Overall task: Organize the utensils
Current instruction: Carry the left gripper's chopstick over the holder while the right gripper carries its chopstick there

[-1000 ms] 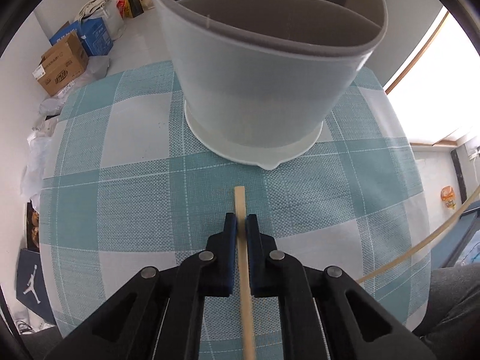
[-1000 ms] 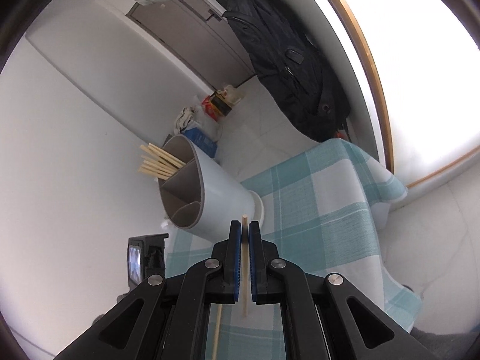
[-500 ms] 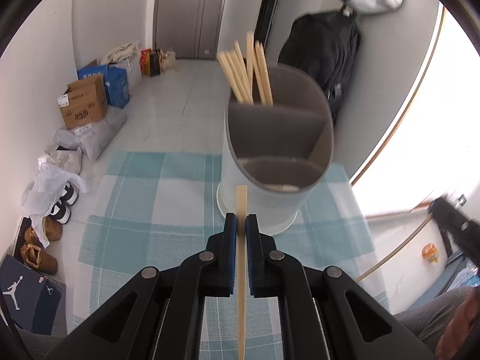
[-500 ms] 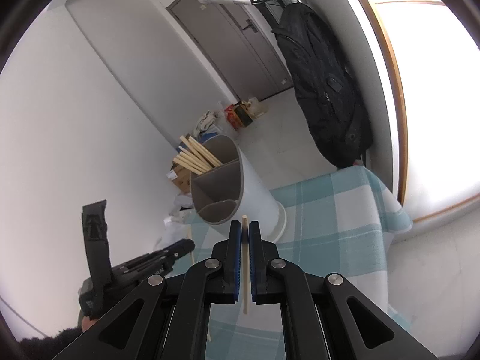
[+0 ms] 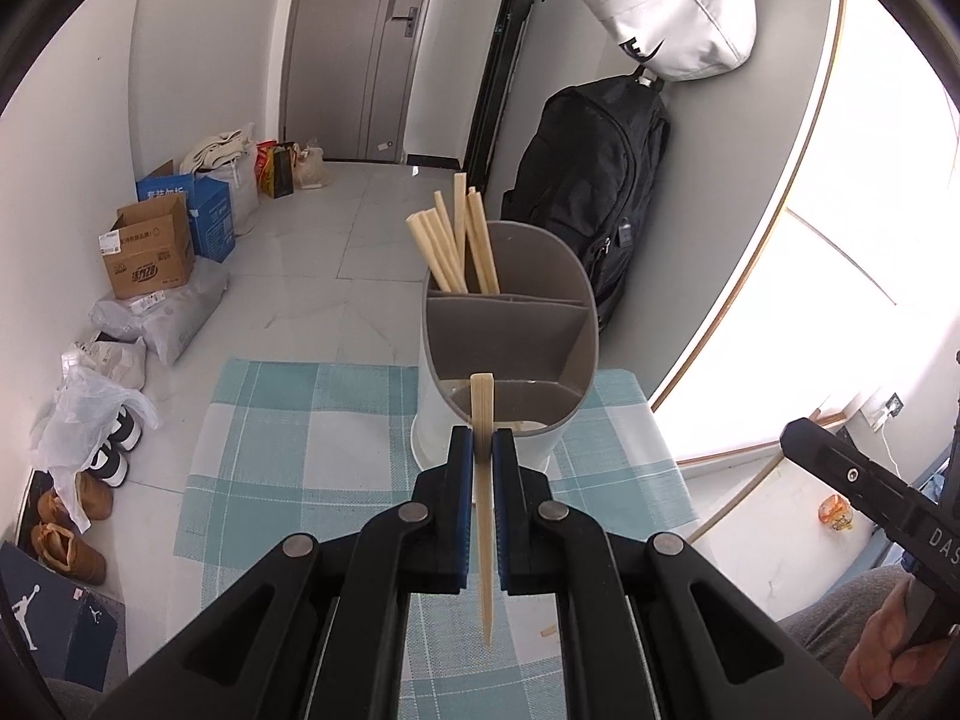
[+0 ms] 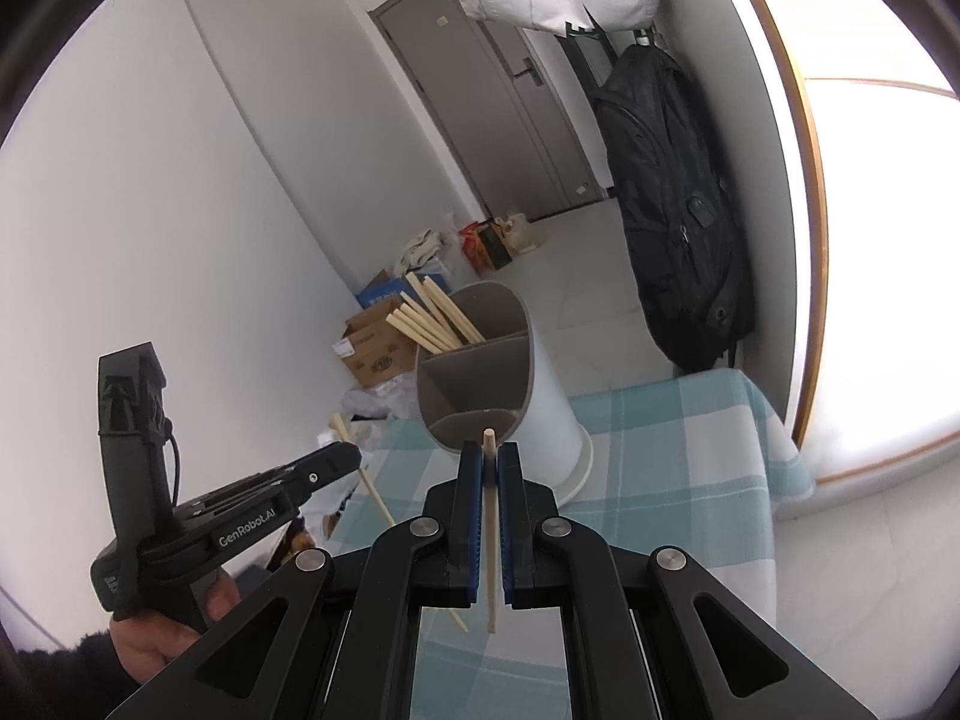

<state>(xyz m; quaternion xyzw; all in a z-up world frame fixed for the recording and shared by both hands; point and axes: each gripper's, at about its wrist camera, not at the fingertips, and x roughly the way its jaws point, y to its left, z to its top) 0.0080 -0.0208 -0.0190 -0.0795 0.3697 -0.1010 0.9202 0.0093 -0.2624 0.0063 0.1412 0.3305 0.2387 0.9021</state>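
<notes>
Left wrist view, left claw (image 5: 478, 450): closed tight on a pale, square-sectioned wooden chopstick (image 5: 483, 516); blunt end pokes out past the blue pads, tapered end hangs back beneath the claw
Left wrist view, holder: tall grey oval plastic utensil holder with inner dividers (image 5: 510, 354) stands on the teal-and-white checked cloth of the worktop (image 5: 288, 450); a bundle of matching wooden chopsticks (image 5: 453, 246) stands in its far compartment; the near compartments look mostly empty, their floors only partly visible
Left wrist view, held stick's place: above the cloth, its blunt tip lined up with the holder's near rim; not yet inside
Right wrist view, right claw (image 6: 490, 462): pinched shut on a second pale wooden chopstick (image 6: 491, 540); tip just clear of the pads, facing the holder's near rim
Right wrist view, other claw: the left one sits at lower left with its stick crossing diagonally, a hand wrapped round the handle
Handling, judged: light, stiff, smooth wood; likely to pivot or slip in a narrow pinch; hold nearer the middle for balance, or near the thick end to drop it taper first
Risk, judged: the tall holder could tip if its rim is knocked
</notes>
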